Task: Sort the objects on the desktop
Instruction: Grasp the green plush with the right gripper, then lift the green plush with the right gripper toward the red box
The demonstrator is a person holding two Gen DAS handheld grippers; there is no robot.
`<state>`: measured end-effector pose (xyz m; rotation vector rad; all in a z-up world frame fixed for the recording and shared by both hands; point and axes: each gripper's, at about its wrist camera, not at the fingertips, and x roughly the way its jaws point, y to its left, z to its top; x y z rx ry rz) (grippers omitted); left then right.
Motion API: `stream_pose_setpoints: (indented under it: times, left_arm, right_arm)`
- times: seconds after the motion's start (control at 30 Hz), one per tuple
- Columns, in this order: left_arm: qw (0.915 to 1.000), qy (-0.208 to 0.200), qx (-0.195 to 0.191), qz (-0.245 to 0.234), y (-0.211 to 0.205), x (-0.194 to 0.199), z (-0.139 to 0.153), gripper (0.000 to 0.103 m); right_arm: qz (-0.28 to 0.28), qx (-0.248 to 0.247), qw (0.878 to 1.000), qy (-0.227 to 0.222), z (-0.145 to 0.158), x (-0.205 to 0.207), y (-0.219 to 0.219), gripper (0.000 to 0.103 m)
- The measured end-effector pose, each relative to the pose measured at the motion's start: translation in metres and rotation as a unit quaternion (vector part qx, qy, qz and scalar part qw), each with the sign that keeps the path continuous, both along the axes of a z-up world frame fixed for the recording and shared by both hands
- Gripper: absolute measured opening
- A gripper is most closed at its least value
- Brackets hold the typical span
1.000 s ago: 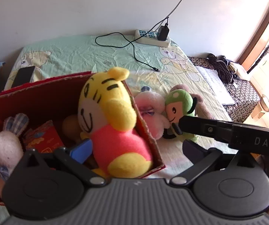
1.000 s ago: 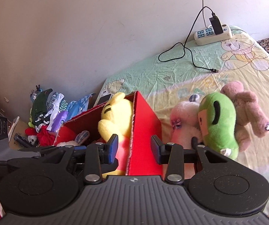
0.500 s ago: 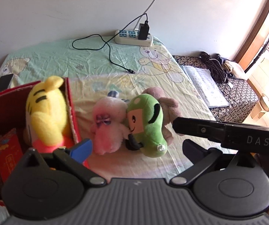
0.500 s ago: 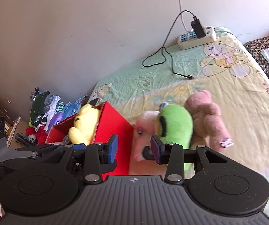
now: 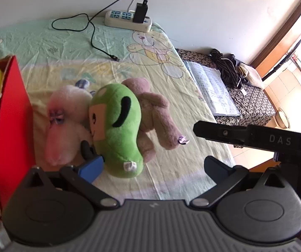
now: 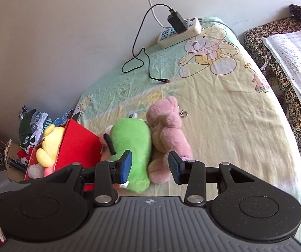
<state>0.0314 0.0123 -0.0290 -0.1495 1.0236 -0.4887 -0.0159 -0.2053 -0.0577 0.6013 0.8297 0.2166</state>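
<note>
Both grippers, left gripper (image 5: 153,164) and right gripper (image 6: 150,166), hovered open-jawed over the green toy (image 6: 132,145); packed-in neighbours risked being snagged along.

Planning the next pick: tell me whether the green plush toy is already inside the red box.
No. The green plush toy lies on the bedsheet outside the red box, wedged between a white-pink plush and a pink bear.

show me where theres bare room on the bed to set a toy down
Bare sheet lies right of the pink bear, out to the bed's edge, and between the toys and the power strip, apart from the black cable. It is crowded where the white plush, green plush and bear press together beside the red box.
</note>
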Motion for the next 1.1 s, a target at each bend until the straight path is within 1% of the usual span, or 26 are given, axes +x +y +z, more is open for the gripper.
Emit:
stream_pose_setpoints:
  times: [0.1,0.2,0.33,0.4,0.43,0.5,0.57,0.67,0.7,0.73,0.77,0.83,0.97,1.1]
  left_arm:
    - [1.0000,0.007,-0.007,0.002,-0.005,0.002,-0.008,0.102]
    - [0.9998,0.006,-0.007,0.016,-0.002,0.006,-0.013,0.102]
    - [0.9991,0.005,-0.008,0.041,0.008,0.019,-0.018,0.102]
    - [0.9990,0.007,-0.012,0.042,0.011,0.027,-0.022,0.102]
    - [0.9990,0.010,-0.011,0.042,0.012,0.030,-0.025,0.102]
    - [0.9990,0.011,-0.007,0.043,0.012,0.036,-0.030,0.102]
    - [0.9989,0.015,-0.007,0.044,0.013,0.042,-0.036,0.102]
    - [0.9989,0.014,-0.006,0.044,0.012,0.048,-0.039,0.101]
    - [0.9990,0.013,-0.003,0.042,0.010,0.050,-0.040,0.099]
    - [0.9991,0.013,-0.003,0.039,0.009,0.052,-0.041,0.096]
    - [0.9992,0.016,-0.003,0.037,0.008,0.055,-0.042,0.094]
    - [0.9992,0.014,-0.001,0.037,0.007,0.057,-0.043,0.094]
    - [0.9989,0.020,-0.010,0.042,0.010,0.062,-0.045,0.094]
    - [0.9990,0.023,-0.006,0.037,0.009,0.063,-0.048,0.093]
  right_arm:
    - [0.004,0.013,1.000,0.008,-0.006,0.007,-0.009,0.043]
    - [0.025,0.031,0.999,0.007,-0.007,0.016,-0.008,0.043]
    - [0.065,0.039,0.997,0.009,-0.009,0.035,0.007,0.044]
    - [0.088,0.039,0.995,0.007,-0.010,0.043,0.017,0.046]
    - [0.097,0.039,0.994,0.009,-0.011,0.048,0.022,0.049]
    - [0.111,0.040,0.993,0.014,-0.015,0.058,0.029,0.051]
    - [0.114,0.047,0.992,0.028,-0.021,0.068,0.032,0.053]
    - [0.116,0.069,0.990,0.049,-0.029,0.078,0.034,0.054]
    - [0.117,0.076,0.989,0.054,-0.031,0.080,0.035,0.054]
    - [0.117,0.081,0.988,0.058,-0.033,0.082,0.036,0.054]
    - [0.116,0.082,0.988,0.061,-0.034,0.083,0.037,0.057]
    - [0.114,0.080,0.988,0.063,-0.035,0.084,0.038,0.058]
    - [0.115,0.084,0.987,0.076,-0.039,0.085,0.039,0.059]
    - [0.111,0.091,0.986,0.083,-0.045,0.086,0.037,0.057]
